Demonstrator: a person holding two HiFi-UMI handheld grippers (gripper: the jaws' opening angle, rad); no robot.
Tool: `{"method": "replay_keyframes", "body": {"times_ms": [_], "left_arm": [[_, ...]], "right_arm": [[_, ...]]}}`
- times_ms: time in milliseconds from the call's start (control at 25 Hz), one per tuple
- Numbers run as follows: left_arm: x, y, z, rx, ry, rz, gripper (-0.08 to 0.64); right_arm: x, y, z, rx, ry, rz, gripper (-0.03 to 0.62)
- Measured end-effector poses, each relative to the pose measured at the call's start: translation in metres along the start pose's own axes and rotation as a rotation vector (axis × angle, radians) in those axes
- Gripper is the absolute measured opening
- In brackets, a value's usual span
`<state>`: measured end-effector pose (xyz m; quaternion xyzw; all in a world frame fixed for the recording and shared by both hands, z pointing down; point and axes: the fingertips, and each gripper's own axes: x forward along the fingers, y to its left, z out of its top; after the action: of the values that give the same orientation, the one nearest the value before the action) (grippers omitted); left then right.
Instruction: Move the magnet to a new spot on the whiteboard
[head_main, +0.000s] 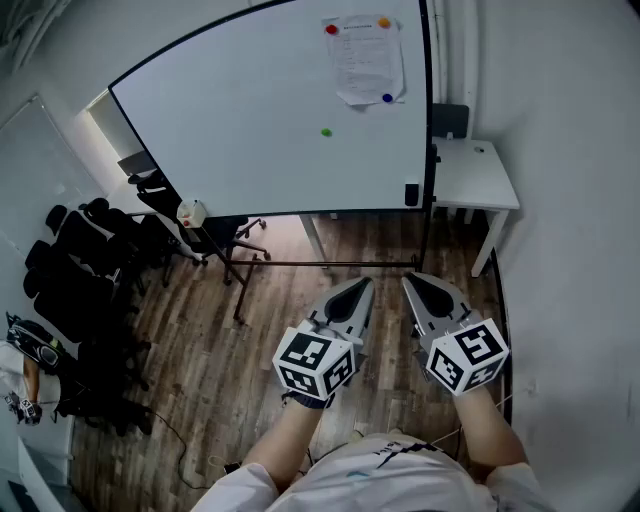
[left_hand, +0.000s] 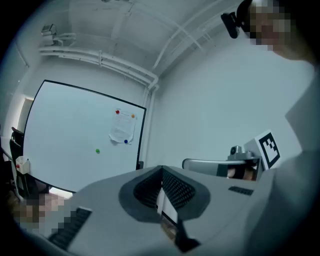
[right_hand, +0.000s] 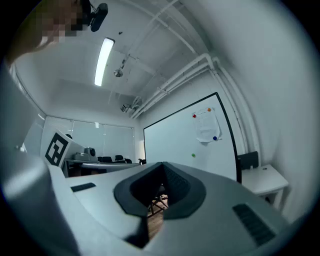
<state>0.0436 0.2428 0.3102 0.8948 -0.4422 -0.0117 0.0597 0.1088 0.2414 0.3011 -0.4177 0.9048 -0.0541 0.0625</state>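
Head view: no step is judged done yet. On the far whiteboard (head_main: 230, 130) the green magnet (head_main: 326, 131) is seen untouched, left of and below the pinned paper (head_main: 365, 60). Near the person, the left gripper (head_main: 358, 290) and right gripper (head_main: 415, 288) are held pressed together and empty, well apart from the magnet. Approach, grasp and relocation remain.

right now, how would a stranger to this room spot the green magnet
Find the big whiteboard. Near its upper right corner hangs a paper sheet held by red, orange and blue magnets. The green magnet sits alone on bare board, below and left of the sheet.
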Motion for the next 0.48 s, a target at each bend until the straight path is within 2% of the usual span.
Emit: {"method": "replay_keyframes", "body": {"times_ms": [240,480], "left_arm": [[0.005,-0.017,0.000,0.007,-0.004,0.002,0.009],[0.006,-0.023,-0.004,0.015,0.006,0.032,0.009]], "right_arm": [[-0.014,-0.007,0.004,0.002,-0.012,0.007,0.014],[-0.021,-0.012,0.005,0.036,-0.026,0.050,0.014]]}}
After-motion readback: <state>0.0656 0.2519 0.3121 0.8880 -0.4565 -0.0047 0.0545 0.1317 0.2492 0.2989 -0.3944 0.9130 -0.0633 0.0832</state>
